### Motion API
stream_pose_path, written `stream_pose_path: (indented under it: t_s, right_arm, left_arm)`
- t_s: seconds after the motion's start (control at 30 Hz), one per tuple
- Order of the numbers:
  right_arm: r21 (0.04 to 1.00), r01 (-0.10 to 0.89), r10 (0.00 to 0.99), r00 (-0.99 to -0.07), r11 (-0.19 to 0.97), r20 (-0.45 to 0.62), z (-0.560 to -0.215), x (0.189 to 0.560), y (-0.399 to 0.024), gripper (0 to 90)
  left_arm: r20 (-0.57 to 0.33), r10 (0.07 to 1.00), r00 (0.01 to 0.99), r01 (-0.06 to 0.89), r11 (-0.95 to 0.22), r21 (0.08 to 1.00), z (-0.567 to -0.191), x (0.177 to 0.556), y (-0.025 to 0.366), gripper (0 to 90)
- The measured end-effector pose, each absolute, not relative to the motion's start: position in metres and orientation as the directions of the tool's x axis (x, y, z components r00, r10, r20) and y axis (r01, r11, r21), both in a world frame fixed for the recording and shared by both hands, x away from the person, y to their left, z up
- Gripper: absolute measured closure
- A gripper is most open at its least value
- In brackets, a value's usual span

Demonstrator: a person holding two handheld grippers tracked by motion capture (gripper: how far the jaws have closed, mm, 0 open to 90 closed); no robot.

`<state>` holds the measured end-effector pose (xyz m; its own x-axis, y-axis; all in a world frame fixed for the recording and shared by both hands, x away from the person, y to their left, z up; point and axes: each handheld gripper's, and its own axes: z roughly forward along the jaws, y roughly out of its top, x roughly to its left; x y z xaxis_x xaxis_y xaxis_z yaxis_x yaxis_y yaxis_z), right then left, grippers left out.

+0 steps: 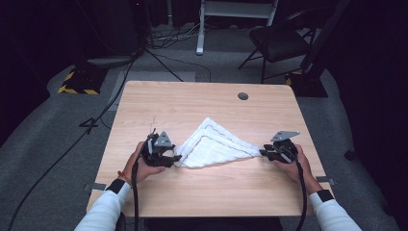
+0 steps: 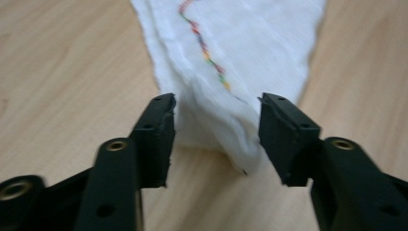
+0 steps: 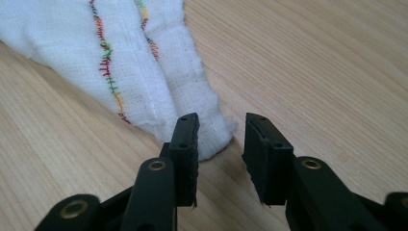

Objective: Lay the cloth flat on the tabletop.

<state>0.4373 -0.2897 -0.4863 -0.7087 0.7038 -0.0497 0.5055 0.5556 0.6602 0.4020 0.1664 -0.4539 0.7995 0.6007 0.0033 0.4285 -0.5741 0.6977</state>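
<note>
- You will find no readable words, brand names or numbers on anything at this moment.
- The one sign-like marking is the yellow-and-black hazard striping on the edge of a dark base on the floor, beyond the table's far left corner; it carries no lettering.
- The white cloth you are working on bears rows of multicoloured stitching along its hems, which is decoration, not writing; you can see it too in the left gripper view.
- The wooden table shows plain grain, with no label or sticker that you could read.
</note>
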Motion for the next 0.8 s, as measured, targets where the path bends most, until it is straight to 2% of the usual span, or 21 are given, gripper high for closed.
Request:
stream_pose_path:
  t_s: [0.07, 0.17, 0.3, 0.4, 0.5, 0.6, 0.73, 0.8]
  right_arm:
    - [0.661, 0.512, 0.704, -0.710, 0.548, -0.033, -0.487, 0.438, -0.291, 70.0]
    - [0.663, 0.517, 0.698, -0.716, 0.541, -0.011, -0.487, 0.438, -0.291, 75.9]
    - [0.663, 0.517, 0.689, -0.725, 0.542, 0.003, -0.487, 0.438, -0.291, 80.6]
    - [0.663, 0.507, 0.676, -0.737, 0.551, 0.002, -0.487, 0.439, -0.290, 87.3]
    - [0.659, 0.501, 0.673, -0.739, 0.560, -0.010, -0.487, 0.439, -0.290, 89.1]
    - [0.660, 0.497, 0.678, -0.734, 0.563, -0.025, -0.487, 0.438, -0.292, 89.8]
    - [0.662, 0.502, 0.697, -0.716, 0.557, -0.043, -0.487, 0.441, -0.294, 90.0]
    - [0.659, 0.505, 0.705, -0.708, 0.557, -0.053, -0.486, 0.444, -0.294, 90.0]
  left_arm:
    - [0.009, 0.622, 0.783, 0.441, -0.565, 0.697, -0.453, 0.416, 0.161, 36.9]
    - [0.021, 0.653, 0.757, 0.455, -0.550, 0.700, -0.451, 0.437, 0.152, 32.3]
    - [0.021, 0.656, 0.754, 0.458, -0.549, 0.699, -0.452, 0.462, 0.137, 31.1]
    - [0.035, 0.652, 0.758, 0.457, -0.568, 0.684, -0.459, 0.478, 0.121, 31.3]
    - [0.009, 0.640, 0.768, 0.483, -0.588, 0.649, -0.470, 0.490, 0.110, 37.9]
    - [-0.019, 0.595, 0.804, 0.473, -0.619, 0.627, -0.476, 0.489, 0.109, 48.4]
    - [-0.041, 0.550, 0.834, 0.454, -0.644, 0.616, -0.478, 0.483, 0.110, 67.3]
    - [-0.020, 0.541, 0.841, 0.442, -0.664, 0.603, -0.481, 0.479, 0.109, 75.2]
